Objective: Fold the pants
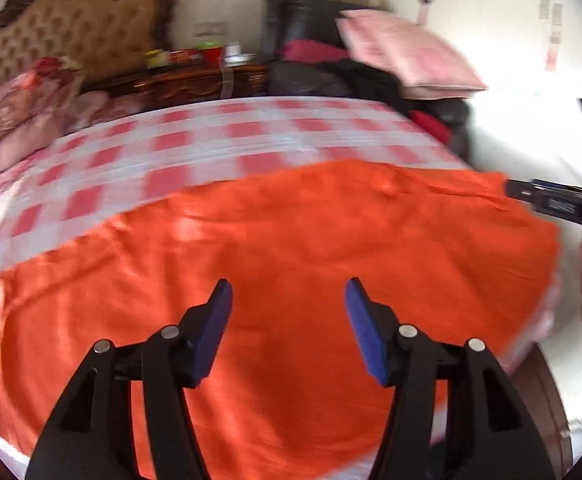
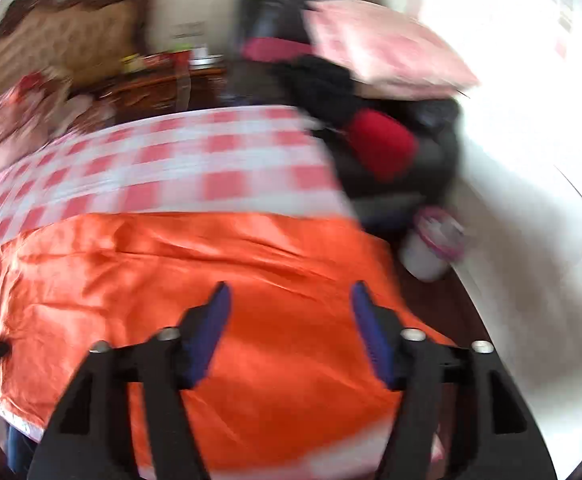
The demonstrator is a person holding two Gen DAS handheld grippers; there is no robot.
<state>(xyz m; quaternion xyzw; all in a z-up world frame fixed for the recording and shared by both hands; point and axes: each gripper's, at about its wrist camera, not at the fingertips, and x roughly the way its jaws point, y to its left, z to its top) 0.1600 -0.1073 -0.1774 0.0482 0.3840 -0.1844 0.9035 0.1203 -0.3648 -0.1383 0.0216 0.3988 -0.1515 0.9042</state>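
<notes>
Orange pants [image 1: 291, 248] lie spread flat across the near part of a bed with a red-and-white checked sheet [image 1: 195, 148]. They also show in the right wrist view [image 2: 219, 272]. My left gripper [image 1: 289, 292] is open and empty, hovering above the middle of the orange cloth. My right gripper [image 2: 289, 294] is open and empty above the cloth's right part, near the bed's right edge. The right gripper also shows at the right edge of the left wrist view [image 1: 547, 200], held by a hand. Both views are blurred.
A tufted brown headboard [image 1: 75, 36] and flowered pillows [image 1: 19, 112] are at the far left. A wooden nightstand [image 1: 183, 80] holds small boxes. A dark chair piled with clothes and a pink pillow [image 1: 403, 52] stands at the far right. A white container [image 2: 431, 248] sits on the floor by the bed.
</notes>
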